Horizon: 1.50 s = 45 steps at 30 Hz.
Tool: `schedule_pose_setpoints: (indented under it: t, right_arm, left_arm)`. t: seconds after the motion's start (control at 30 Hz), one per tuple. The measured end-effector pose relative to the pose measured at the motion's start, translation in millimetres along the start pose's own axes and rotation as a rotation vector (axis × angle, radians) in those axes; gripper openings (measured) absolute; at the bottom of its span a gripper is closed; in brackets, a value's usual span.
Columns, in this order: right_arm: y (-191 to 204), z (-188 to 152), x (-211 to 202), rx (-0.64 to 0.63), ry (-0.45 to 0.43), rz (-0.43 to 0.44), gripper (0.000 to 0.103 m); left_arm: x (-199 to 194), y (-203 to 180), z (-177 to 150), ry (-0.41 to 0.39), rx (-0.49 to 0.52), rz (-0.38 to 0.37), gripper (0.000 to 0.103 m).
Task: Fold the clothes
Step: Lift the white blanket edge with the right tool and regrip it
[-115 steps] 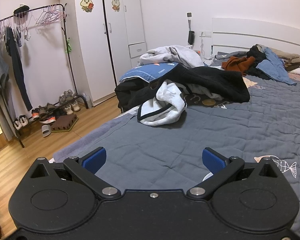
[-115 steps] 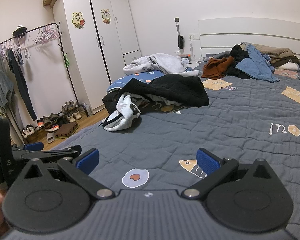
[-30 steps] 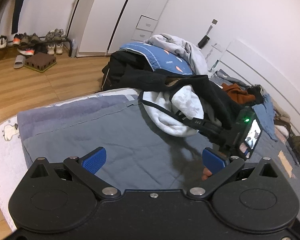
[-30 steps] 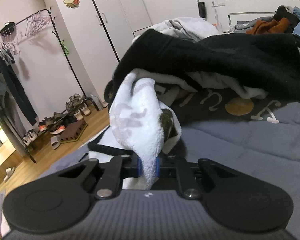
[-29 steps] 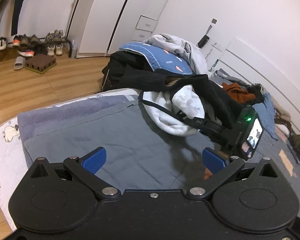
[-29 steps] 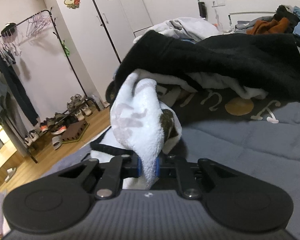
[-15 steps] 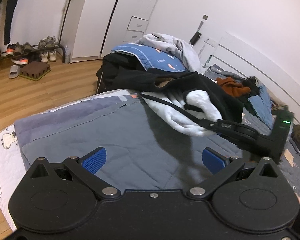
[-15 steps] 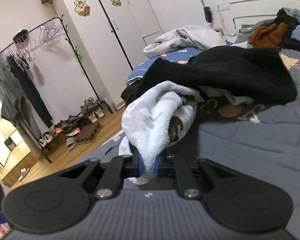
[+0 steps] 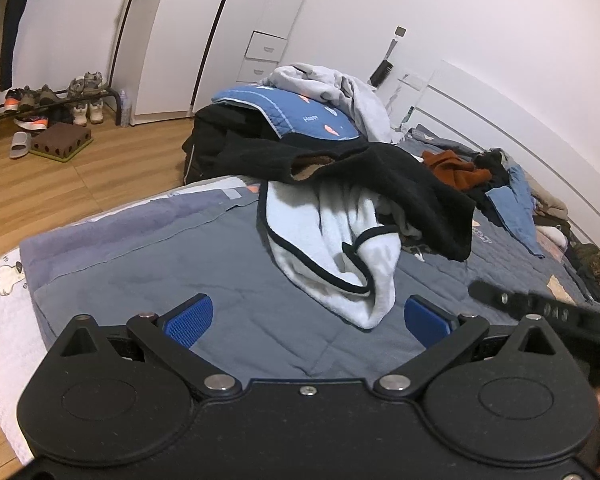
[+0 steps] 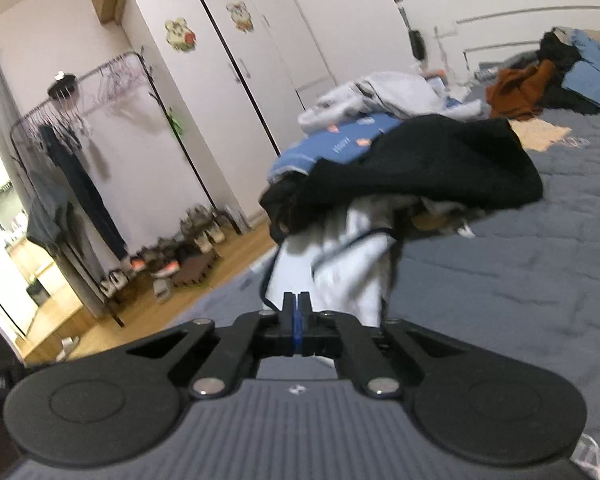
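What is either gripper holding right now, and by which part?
Nothing. Right gripper is shut on itself, left gripper open and empty; the white garment lies on the bed.

The white garment (image 9: 332,248) is soft fleecy cloth with dark piping, lying under a matt black knit (image 9: 400,184). The bedcover (image 9: 140,276) is quilted grey cloth. At far left, the floor (image 9: 60,184) is smooth, slightly glossy wood.
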State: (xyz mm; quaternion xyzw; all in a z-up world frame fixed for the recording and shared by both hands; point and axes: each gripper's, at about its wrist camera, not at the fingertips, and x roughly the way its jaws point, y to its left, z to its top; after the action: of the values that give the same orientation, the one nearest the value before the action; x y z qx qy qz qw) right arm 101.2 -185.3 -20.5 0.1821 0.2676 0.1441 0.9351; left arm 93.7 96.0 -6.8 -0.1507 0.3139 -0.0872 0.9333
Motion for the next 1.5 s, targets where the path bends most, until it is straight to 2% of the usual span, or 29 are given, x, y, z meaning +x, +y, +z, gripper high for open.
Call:
schedule_pose_setpoints:
  t: [0.2, 0.27, 0.3, 0.33, 0.43, 0.53, 0.8, 0.97, 1.1, 1.2, 1.3, 1.37, 1.4, 1.43, 1.47, 1.5]
  right_arm:
    - [-13.9, -3.8, -3.0, 0.035, -0.028, -0.013, 0.006]
    - [-14.3, -4.0, 5.1, 0.015, -0.012, -0.014, 0.015]
    - [-13.0, -4.6, 9.0, -0.001, -0.005, -0.017, 0.026]
    - [-11.5, -5.1, 14.2, -0.024, -0.003, -0.014, 0.043]
    - [-8.8, -7.4, 32.8, -0.062, -0.006, -0.020, 0.065]
    - [-11.6, -10.2, 56.9, -0.066, -0.003, -0.030, 0.069]
    - [-21.8, -16.3, 117.2, -0.064, 0.022, -0.072, 0.071]
    - [-27.9, -19.9, 142.2, -0.072, 0.061, -0.140, 0.074]
    - [-34.2, -23.9, 158.8, -0.045, 0.121, -0.181, 0.081]
    - [-37.5, -25.8, 162.5, 0.003, 0.135, -0.177, 0.087]
    - [-37.9, -29.2, 156.5, 0.018, 0.082, -0.161, 0.086]
    - [-38.4, -30.5, 154.6, 0.031, 0.062, -0.148, 0.081]
    - [-38.5, -31.0, 154.3, 0.036, 0.058, -0.144, 0.070]
    - [-38.2, -31.0, 156.6, 0.035, 0.077, -0.142, 0.054]
    - [-37.6, -31.8, 158.7, 0.033, 0.092, -0.132, 0.048]
    - [-36.4, -32.5, 160.1, 0.030, 0.097, -0.130, 0.038]
  left_arm:
    - [-3.7, -5.7, -2.6, -0.006, 0.016, -0.006, 0.103]
    - [-3.7, -5.3, -2.4, -0.007, 0.017, -0.007, 0.103]
    - [-3.5, -4.8, -2.1, -0.008, 0.015, -0.008, 0.103]
    - [-3.2, -4.1, -1.7, -0.008, 0.013, -0.009, 0.103]
    - [-1.7, -1.0, -0.6, -0.006, 0.001, -0.006, 0.103]
    - [0.4, 1.0, 0.6, 0.000, -0.007, -0.009, 0.103]
    - [6.5, 9.0, 3.6, 0.018, -0.051, -0.016, 0.103]
    - [7.2, 7.6, 2.0, 0.024, -0.052, -0.028, 0.103]
    - [6.5, 6.9, 0.6, 0.028, -0.051, -0.032, 0.103]
    - [6.0, 6.4, 0.4, 0.027, -0.047, -0.030, 0.103]
    - [6.3, 6.4, 0.9, 0.028, -0.046, -0.028, 0.103]
    - [6.5, 6.2, 0.9, 0.028, -0.045, -0.028, 0.103]
    - [6.7, 6.0, 0.9, 0.028, -0.045, -0.027, 0.103]
    - [6.8, 5.8, 1.0, 0.029, -0.044, -0.027, 0.103]
    - [7.0, 5.6, 1.0, 0.029, -0.044, -0.026, 0.103]
    - [6.9, 5.3, 1.1, 0.029, -0.043, -0.026, 0.103]
